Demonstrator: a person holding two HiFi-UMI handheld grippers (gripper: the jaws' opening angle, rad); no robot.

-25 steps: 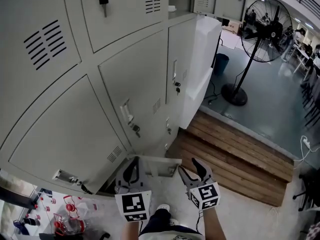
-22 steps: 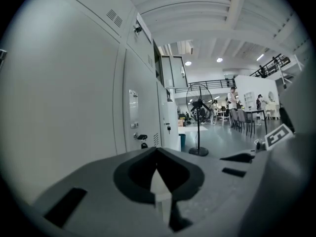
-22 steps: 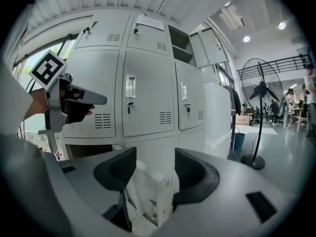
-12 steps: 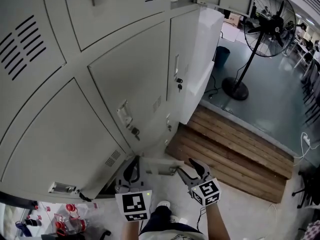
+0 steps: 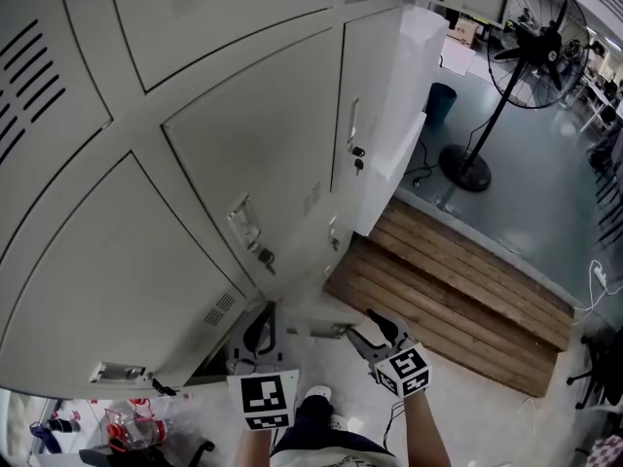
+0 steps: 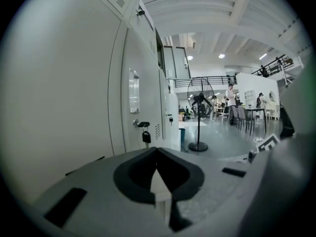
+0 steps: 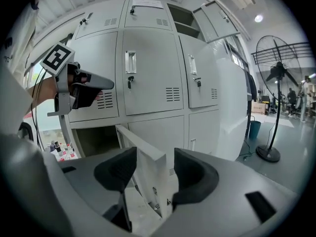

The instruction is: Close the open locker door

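Observation:
The open locker door (image 5: 313, 317) is a grey panel in the bottom row, swung out low over the floor. In the right gripper view its free edge (image 7: 144, 154) stands between my right gripper's (image 7: 154, 174) open jaws, beside the dark open compartment (image 7: 94, 139). In the head view the right gripper (image 5: 375, 331) sits just right of the door's outer end. My left gripper (image 5: 261, 327) hangs left of the door, in front of the compartment. Its black pads (image 6: 133, 174) meet around a white tip, holding nothing. The left gripper (image 7: 94, 85) also shows raised, at the right gripper view's left.
Grey lockers (image 5: 195, 163) fill the left, some with keys in their locks (image 5: 265, 258). A wooden platform (image 5: 458, 300) lies to the right, with a standing fan (image 5: 540, 42) and a blue bin (image 5: 441, 100) beyond it. Bottles (image 5: 131, 426) stand at bottom left.
The head view has shifted slightly along the lockers. My right gripper has edged a little towards the door's end; the left gripper has hardly moved.

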